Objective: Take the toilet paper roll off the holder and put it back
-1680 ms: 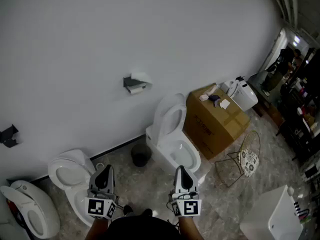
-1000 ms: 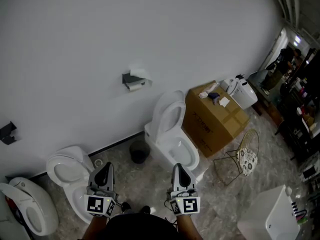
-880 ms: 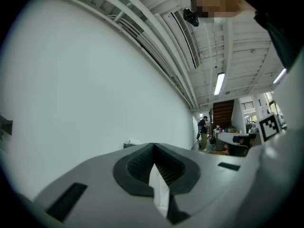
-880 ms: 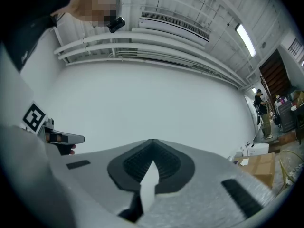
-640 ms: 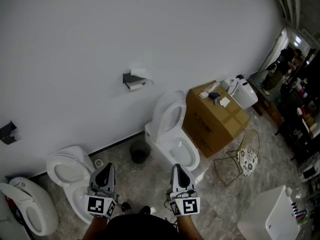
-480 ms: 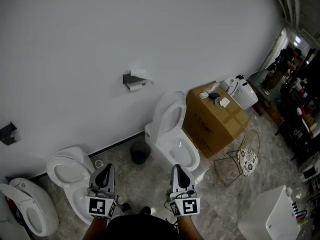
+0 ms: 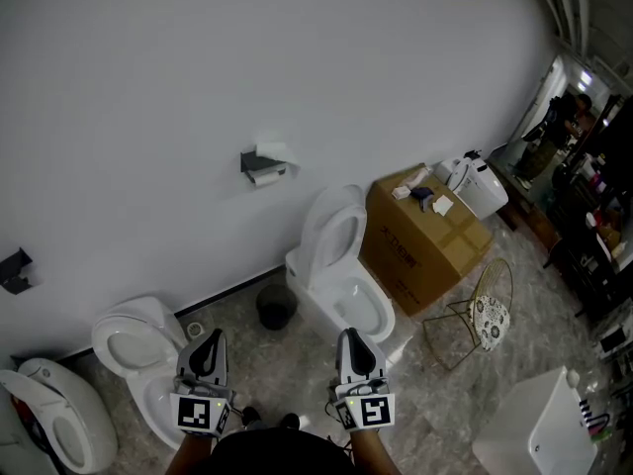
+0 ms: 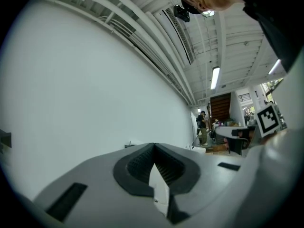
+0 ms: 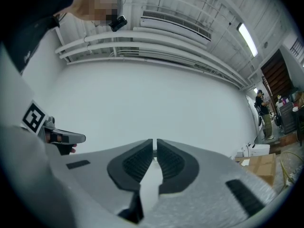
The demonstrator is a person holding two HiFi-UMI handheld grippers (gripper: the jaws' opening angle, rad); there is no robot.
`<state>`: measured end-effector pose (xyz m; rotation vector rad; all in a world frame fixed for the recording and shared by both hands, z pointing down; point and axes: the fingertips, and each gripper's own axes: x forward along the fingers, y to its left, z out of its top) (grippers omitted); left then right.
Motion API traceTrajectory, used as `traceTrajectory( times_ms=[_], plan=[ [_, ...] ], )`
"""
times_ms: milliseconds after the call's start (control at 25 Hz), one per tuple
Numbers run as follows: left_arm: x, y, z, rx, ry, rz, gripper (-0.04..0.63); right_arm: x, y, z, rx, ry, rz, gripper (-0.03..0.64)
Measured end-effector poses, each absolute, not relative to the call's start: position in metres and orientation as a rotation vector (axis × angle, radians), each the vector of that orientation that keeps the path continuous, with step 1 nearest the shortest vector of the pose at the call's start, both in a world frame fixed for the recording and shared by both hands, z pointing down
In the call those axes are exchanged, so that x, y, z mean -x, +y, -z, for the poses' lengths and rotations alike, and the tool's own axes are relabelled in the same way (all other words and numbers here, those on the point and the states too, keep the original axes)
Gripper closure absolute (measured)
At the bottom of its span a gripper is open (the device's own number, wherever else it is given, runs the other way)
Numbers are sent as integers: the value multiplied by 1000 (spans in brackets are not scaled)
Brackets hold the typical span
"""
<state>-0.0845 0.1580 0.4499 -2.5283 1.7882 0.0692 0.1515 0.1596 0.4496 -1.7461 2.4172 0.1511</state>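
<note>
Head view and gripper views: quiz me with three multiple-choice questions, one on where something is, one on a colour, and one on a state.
1. Where is the toilet paper roll?
A. on the wall holder
B. on the floor
C. on a toilet

2. What colour is the cardboard box?
A. blue
B. brown
C. white

3. How do the fingers of the right gripper stand?
A. wide apart
B. clamped on the roll
C. together, with nothing between them

Answers:
1 A: the roll sits on the holder, up on the wall.
2 B: the sides of the box are plain brown card.
3 C: the right gripper view shows the fingers meeting, with only wall beyond them.
</note>
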Motion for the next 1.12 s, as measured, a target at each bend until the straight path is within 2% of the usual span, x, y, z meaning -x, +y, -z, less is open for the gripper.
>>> traceTrajectory(
  times_ms=[120, 400, 760, 1000, 1120],
  plan=[
    [88, 156, -449, 2527, 1793, -76, 592, -151, 158, -450, 1755, 2417, -147, 609],
    [89, 154, -448, 2531, 1794, -84, 592, -151, 155, -452, 1760, 2426, -129, 526],
    [92, 152, -452, 2541, 1800, -84, 592, -150, 153, -454, 1779, 2420, -125, 385],
    [90, 150, -453, 2551, 1801, -100, 592, -150, 153, -454, 1746, 2426, -101, 314],
    [88, 149, -452, 2556, 1788, -98, 592, -150, 153, -452, 1713, 2410, -88, 244]
  ],
)
